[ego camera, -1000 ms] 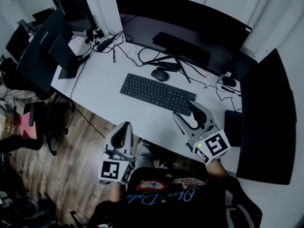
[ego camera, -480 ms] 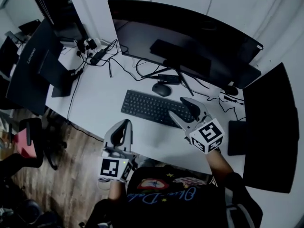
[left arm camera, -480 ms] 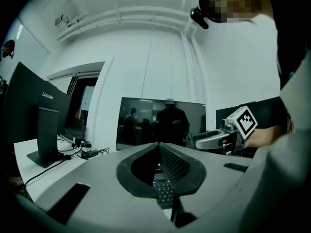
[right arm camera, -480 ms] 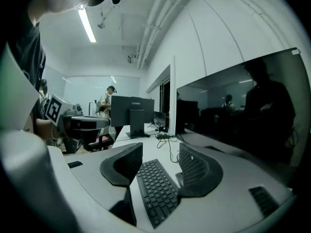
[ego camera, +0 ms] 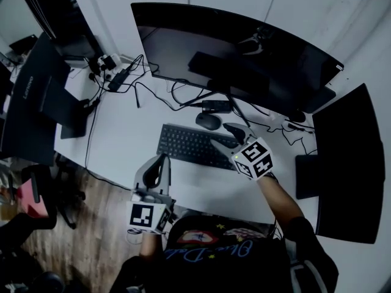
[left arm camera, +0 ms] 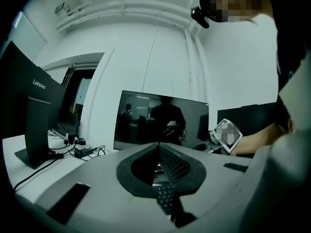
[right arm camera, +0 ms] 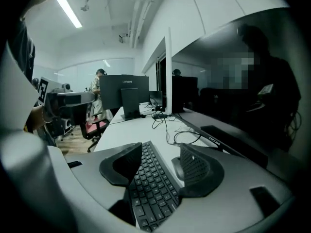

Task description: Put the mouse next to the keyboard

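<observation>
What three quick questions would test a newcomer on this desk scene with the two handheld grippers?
1. True or false: the dark oval mouse lies behind the flat black keyboard, near the foot of the wide curved black monitor.
2. Fill in: the jaws of the left gripper stand ____ (together or apart).
3. Which gripper hovers over the keyboard's end? A. the left gripper B. the right gripper C. both

Key
1. True.
2. Together.
3. B; its jaws are opening and grip nothing, with only keys showing beyond the gap.
</observation>
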{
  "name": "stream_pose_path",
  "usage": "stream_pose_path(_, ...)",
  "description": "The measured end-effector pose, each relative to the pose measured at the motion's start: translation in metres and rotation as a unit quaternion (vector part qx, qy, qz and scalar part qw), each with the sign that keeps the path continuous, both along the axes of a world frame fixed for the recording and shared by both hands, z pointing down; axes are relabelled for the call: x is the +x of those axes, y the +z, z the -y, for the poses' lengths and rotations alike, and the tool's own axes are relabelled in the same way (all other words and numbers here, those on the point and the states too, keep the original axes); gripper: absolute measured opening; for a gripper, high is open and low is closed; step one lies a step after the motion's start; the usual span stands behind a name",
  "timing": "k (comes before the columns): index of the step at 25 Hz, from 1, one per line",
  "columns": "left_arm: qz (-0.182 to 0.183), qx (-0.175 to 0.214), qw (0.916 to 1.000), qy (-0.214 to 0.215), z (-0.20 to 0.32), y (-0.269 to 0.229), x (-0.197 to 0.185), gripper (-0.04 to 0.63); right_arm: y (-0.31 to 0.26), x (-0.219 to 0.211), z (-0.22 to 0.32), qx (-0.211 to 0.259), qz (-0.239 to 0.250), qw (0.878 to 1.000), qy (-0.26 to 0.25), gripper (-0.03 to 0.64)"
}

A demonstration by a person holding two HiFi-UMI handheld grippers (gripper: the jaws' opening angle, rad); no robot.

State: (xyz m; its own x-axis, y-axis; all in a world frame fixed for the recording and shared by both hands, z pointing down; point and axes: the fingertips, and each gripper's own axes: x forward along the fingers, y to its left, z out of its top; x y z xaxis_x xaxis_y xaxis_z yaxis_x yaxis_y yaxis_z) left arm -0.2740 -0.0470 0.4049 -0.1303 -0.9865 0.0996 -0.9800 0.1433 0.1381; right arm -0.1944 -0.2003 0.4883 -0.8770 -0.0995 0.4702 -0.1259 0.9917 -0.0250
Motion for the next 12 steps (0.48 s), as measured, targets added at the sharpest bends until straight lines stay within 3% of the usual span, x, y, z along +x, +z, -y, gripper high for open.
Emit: stream_pose_path(12, -0.012, -0.012, 0.9998, 0.007, 0.015, 0.009, -0.03, 0.003, 0.065, -0.036, 0.035, 0.009, -0.1, 0.995, -0.005, 0.23)
